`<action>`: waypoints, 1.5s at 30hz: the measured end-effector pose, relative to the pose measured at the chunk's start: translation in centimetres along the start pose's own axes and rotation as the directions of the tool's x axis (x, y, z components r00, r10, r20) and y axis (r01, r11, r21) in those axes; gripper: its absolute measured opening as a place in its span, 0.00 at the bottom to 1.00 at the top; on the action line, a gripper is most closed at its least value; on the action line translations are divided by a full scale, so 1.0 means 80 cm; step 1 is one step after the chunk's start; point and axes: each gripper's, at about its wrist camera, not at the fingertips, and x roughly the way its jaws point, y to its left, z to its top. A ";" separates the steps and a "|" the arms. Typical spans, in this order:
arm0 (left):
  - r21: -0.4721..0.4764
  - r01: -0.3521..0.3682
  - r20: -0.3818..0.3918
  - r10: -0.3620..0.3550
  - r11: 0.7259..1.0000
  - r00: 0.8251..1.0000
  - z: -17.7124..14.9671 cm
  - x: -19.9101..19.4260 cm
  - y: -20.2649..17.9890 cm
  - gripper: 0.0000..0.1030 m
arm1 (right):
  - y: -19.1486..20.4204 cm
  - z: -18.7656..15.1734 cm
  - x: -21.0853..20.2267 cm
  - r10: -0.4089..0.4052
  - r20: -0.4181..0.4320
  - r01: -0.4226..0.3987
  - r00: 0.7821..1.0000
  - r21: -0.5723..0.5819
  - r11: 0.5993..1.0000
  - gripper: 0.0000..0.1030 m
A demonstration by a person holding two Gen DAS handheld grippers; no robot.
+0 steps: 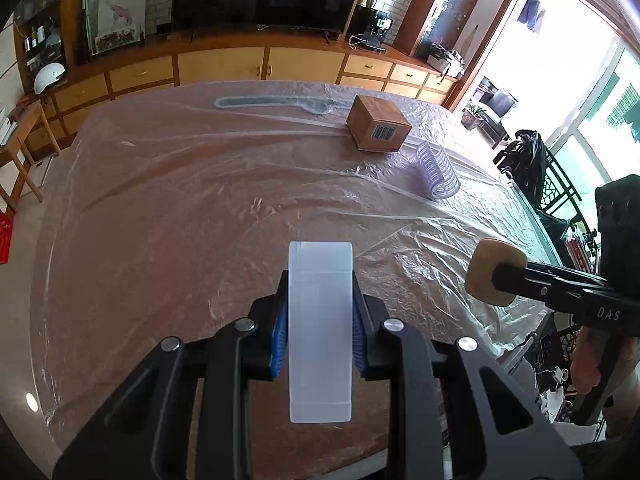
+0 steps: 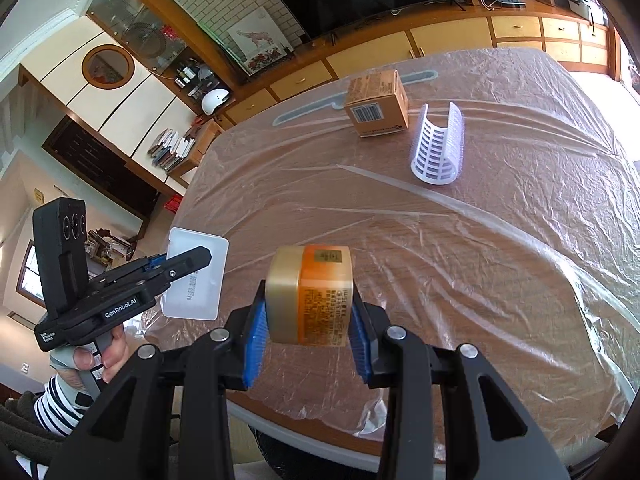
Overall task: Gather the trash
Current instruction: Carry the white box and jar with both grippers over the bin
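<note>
Two blue pads (image 1: 280,344) of the left hand-held gripper (image 1: 320,336) are pressing the long sides of a white translucent plastic case (image 1: 320,332), which is sticking out past the fingertips above the near part of the desk (image 1: 160,220). At the right of this left wrist view the right hand-held gripper (image 1: 504,276) is reaching in level, carrying a tan-capped jar (image 1: 486,268) seen end-on, just beyond the desk's right edge. Farther off, a brown cardboard box (image 1: 378,128) is sitting near the far right corner, with a pale ribbed plastic sleeve (image 1: 438,176) lying just beside it, nearer the right edge. A long grey-rimmed flat strip (image 1: 272,102) is lying under the crinkled clear plastic sheet (image 1: 420,264) along the far edge. Most of the desk's left and middle is lying bare under the sheet.

From the right wrist view, the right hand-held gripper (image 2: 308,336) is clamping an orange-labelled jar (image 2: 316,296) on its side between blue pads, cap pointing left, above the near desk edge (image 2: 304,420). To the left, a hand (image 2: 100,360) in a striped sleeve (image 2: 56,404) is holding the left hand-held gripper (image 2: 188,264), closed on the white case (image 2: 196,280) beyond the desk's left edge. The cardboard box (image 2: 376,104) and the white slotted sleeve (image 2: 438,148) are resting well apart from the jar, near the far edge. Open sheeted surface is stretching between.
</note>
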 end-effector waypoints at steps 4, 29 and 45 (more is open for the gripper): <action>0.015 -0.004 0.014 0.004 1.000 1.000 -0.010 -0.012 -0.003 0.27 | 0.009 -0.009 -0.009 0.006 0.001 -0.006 1.000 -0.012 1.000 0.34; 0.152 0.100 -0.017 -0.098 0.983 0.995 -0.084 -0.071 -0.044 0.27 | 0.034 -0.088 -0.054 0.097 -0.067 -0.098 0.993 -0.005 0.995 0.34; 0.222 0.181 -0.139 -0.153 0.958 0.978 -0.142 -0.060 -0.076 0.27 | 0.036 -0.154 -0.043 0.091 -0.183 -0.091 0.979 0.012 0.996 0.34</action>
